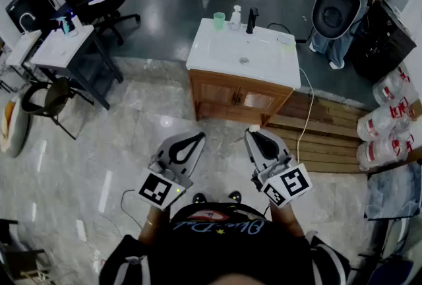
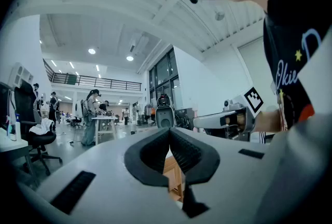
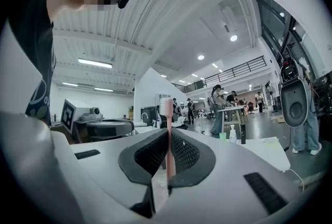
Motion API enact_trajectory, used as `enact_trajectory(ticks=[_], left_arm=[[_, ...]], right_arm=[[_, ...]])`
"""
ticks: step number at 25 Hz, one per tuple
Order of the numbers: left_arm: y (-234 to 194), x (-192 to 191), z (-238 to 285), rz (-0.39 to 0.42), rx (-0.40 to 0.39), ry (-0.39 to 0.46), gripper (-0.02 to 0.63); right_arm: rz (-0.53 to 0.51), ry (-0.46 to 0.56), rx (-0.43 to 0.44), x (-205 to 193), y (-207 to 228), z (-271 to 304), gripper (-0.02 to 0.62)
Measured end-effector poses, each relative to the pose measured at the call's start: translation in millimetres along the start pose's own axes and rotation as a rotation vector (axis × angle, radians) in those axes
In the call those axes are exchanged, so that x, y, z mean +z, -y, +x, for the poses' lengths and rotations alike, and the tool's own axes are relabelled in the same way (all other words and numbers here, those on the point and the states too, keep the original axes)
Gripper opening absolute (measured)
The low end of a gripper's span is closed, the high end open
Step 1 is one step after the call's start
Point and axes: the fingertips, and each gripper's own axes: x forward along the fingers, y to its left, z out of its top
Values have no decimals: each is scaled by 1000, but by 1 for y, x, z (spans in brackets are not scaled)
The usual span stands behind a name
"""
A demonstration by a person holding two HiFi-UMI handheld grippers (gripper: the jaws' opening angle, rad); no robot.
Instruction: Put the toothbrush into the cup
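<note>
2 claws. R claw [image 1: 254,132] clamps 1 pink toothbrush [image 3: 168,129], bristles up. L claw [image 1: 199,136] closed, empty. 1 green cup [image 1: 219,20] at back of desk [image 1: 264,59], well apart from both.

Two white handheld grippers with black jaw pads: left gripper [image 1: 198,137], right gripper [image 1: 256,134]. One pink plastic toothbrush [image 3: 167,129]. One pale green translucent cup [image 1: 219,20]. One clear pump bottle [image 1: 235,18]. One black tap [image 1: 251,20]. One white washbasin top [image 1: 264,59] on one wooden cabinet [image 1: 224,95]. One white side table [image 1: 59,49]. Several clear water jugs [image 1: 389,119] at the right, exact number unclear.
</note>
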Motion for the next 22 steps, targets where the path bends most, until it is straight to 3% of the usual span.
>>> enact_trajectory(ticks=[12, 22], left_arm=[[-46, -1, -31, -7, 21, 27, -2], [-69, -11, -59, -17, 29, 25, -2]], right_arm=[[-23, 0, 6, -1, -29, 42, 11], [17, 10, -39, -7, -51, 53, 11]])
